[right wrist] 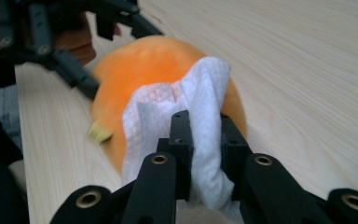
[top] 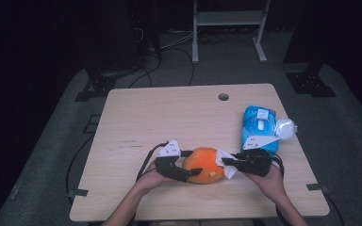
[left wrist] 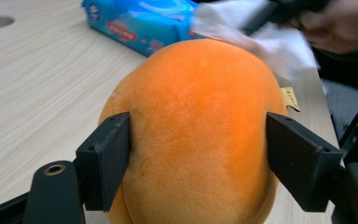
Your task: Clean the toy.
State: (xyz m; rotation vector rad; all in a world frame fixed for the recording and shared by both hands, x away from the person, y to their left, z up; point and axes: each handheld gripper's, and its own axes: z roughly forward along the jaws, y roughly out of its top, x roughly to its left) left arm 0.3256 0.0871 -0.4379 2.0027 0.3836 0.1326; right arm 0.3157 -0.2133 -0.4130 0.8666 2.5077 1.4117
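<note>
An orange plush toy (top: 205, 162) (left wrist: 200, 116) (right wrist: 140, 65) lies near the front edge of the wooden table (top: 169, 117). My left gripper (top: 192, 163) (left wrist: 198, 158) is shut on it, with one pad pressing into each of its sides. A small yellow tag sticks out of the toy. From the right, my right gripper (top: 229, 163) (right wrist: 204, 135) is shut on a crumpled white wipe (top: 224, 156) (left wrist: 270, 42) (right wrist: 196, 93). The wipe rests against the toy's right end.
A blue pack of wipes (top: 259, 129) (left wrist: 140, 21) lies on the table just behind my right gripper. A white round object (top: 285, 128) sits at its right side. A cable hole (top: 223, 97) is at the far edge. A metal stand is on the floor beyond.
</note>
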